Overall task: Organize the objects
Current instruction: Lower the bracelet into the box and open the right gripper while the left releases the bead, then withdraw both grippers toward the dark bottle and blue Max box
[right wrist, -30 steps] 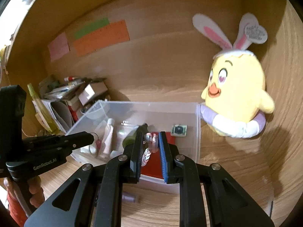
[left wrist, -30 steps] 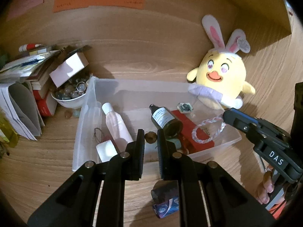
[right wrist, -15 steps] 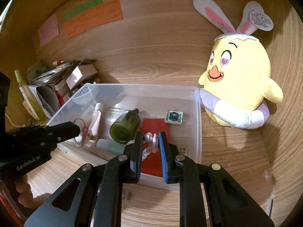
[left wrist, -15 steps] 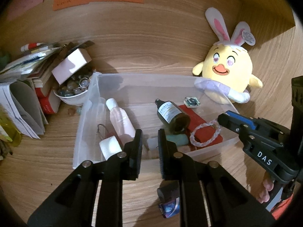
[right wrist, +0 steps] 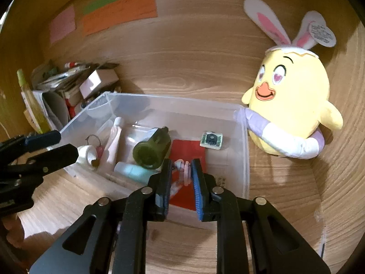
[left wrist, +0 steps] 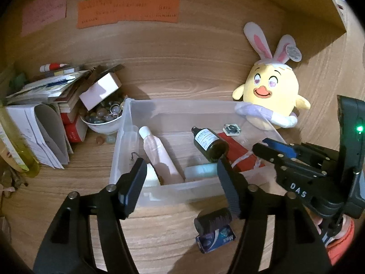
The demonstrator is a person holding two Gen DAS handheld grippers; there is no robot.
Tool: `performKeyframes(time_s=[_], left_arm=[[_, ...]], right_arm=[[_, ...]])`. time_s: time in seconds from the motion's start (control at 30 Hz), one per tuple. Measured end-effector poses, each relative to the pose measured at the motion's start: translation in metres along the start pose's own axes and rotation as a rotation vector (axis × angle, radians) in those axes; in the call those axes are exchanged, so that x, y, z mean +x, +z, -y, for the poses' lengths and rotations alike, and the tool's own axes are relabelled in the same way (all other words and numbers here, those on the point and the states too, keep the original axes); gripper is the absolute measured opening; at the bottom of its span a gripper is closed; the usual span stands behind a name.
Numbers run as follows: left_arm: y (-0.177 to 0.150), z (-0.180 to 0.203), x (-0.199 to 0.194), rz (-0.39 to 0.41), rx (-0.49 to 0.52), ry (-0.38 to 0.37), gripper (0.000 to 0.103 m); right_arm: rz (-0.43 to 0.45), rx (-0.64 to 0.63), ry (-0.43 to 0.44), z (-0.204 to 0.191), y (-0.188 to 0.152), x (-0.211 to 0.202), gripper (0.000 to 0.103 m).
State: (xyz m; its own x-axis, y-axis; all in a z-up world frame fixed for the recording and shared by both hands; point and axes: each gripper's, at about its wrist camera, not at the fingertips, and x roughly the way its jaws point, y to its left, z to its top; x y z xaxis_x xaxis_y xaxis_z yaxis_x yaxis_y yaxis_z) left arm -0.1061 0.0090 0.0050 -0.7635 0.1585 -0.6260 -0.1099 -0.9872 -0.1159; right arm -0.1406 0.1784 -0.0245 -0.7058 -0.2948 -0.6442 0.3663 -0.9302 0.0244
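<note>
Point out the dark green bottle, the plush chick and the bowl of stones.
dark green bottle (left wrist: 206, 139), left wrist view, its label
plush chick (right wrist: 294, 96), right wrist view, its yellow body
bowl of stones (left wrist: 103, 125), left wrist view, its white side

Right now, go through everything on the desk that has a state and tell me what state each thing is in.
left gripper: jaws opening, nothing between them
right gripper: jaws opening, beaded bracelet between them
clear bin: no lid on
green bottle: capped, lying on its side
pink tube: capped, lying flat
plush chick: upright beside the bin
small white box: tilted on the bowl
</note>
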Motion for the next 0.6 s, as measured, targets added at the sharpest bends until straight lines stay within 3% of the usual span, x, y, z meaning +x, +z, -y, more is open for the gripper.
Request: performKeyframes(time_s=[0.13,0.27,0.43,0.5,0.6], left_arm=[[-0.002,-0.001,-0.009,0.01,0.005,-0.003,0.07],[-0.005,-0.003,-0.019,0.027,0.006,-0.007,0.077],[-0.011,0.0,-0.029,0.035,0.036,0.006,0.082],[-0.015,0.003,-0.032,0.034,0.047,0.012,0.09],[-0.021,0.005,-0.035,0.027,0.059,0.014,0.092]], right_arm=[[0.036,-0.04,-0.041,-0.008,0.0,-0.007,0.046],[0.062,-0.048,-0.059,-0.009,0.001,-0.017,0.05],[0.083,-0.041,-0.062,-0.008,0.0,-0.032,0.067],[0.093,-0.047,-0.056,-0.009,-0.002,-0.04,0.069],[0.105,-0.056,-0.048,-0.012,-0.006,-0.051,0.077]])
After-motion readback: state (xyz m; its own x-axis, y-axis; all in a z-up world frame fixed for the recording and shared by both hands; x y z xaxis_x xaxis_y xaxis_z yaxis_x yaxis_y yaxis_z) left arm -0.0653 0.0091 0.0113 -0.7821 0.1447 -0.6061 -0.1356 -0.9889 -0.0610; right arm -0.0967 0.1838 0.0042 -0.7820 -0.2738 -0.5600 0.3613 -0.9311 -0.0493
